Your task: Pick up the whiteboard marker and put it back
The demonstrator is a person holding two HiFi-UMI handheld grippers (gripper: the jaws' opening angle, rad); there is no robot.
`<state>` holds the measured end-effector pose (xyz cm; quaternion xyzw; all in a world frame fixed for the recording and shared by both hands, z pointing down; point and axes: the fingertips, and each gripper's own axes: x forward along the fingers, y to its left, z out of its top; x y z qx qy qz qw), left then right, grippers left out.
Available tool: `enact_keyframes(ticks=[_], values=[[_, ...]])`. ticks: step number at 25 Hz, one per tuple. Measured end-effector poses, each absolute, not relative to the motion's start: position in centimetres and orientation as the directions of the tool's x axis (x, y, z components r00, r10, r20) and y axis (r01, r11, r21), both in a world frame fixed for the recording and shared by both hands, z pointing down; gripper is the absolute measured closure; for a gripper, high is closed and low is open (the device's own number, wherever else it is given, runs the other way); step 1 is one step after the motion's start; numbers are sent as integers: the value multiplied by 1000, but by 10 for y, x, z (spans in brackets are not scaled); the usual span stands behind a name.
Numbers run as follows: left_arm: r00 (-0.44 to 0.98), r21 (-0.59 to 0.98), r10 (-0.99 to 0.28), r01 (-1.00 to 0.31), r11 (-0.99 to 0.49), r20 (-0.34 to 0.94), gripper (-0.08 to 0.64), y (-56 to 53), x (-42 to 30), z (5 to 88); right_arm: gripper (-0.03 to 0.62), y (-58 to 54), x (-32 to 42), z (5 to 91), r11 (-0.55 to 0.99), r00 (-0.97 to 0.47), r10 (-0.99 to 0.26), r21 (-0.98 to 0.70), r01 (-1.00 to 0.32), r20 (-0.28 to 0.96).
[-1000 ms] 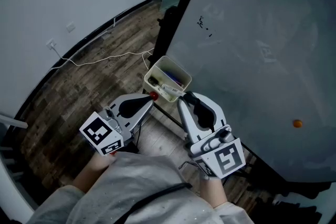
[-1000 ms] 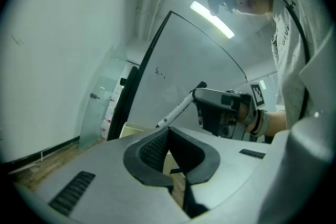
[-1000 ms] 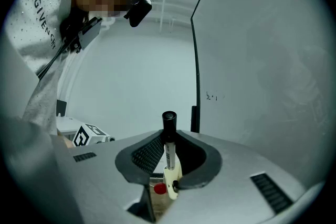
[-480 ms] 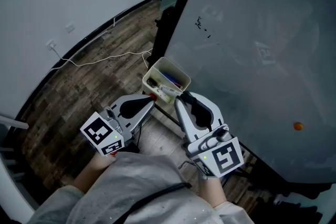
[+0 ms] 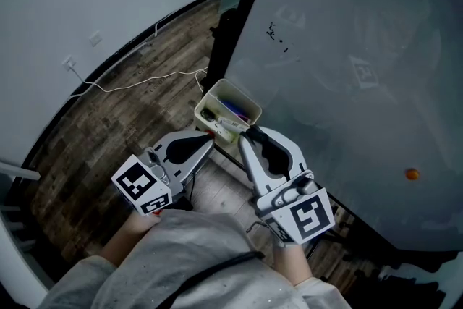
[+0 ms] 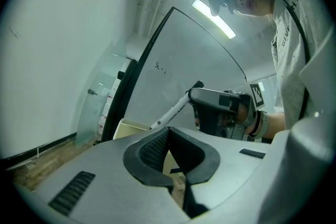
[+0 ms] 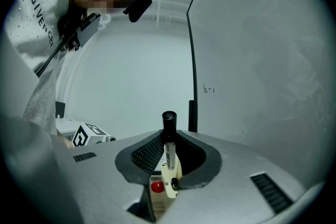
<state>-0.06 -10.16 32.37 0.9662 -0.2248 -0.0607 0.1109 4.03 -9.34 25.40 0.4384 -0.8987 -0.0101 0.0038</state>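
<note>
Head view: up high, aimed steeply down, close over left tool point(image 5: 208, 140) and right tool point(image 5: 246, 132), whiteboard point(image 5: 362, 47) on the right. Left gripper view: low, level along its jaws, catches the right tool near right. Right gripper view: same deal, whiteboard marker point(image 7: 169, 150) right up close, left tool's cube point(image 7: 83, 136) off left. Shares the whiteboard across all three.

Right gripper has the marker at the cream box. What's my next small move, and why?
Probably ease the right gripper slightly down toward the cream box, then open. Its fingers are shut on the whiteboard marker just below the black cap, and the marker's lower end points into the open box. The left gripper, shut and empty, sits beside the box.
</note>
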Motion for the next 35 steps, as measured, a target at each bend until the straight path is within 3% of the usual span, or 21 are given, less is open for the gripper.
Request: enact_keyframes(ticks=[35], values=[[954,325,-297,-297,-898,52,545,-78,49,388,514,-115,44,316,510,-502,-854,28,-860,136]])
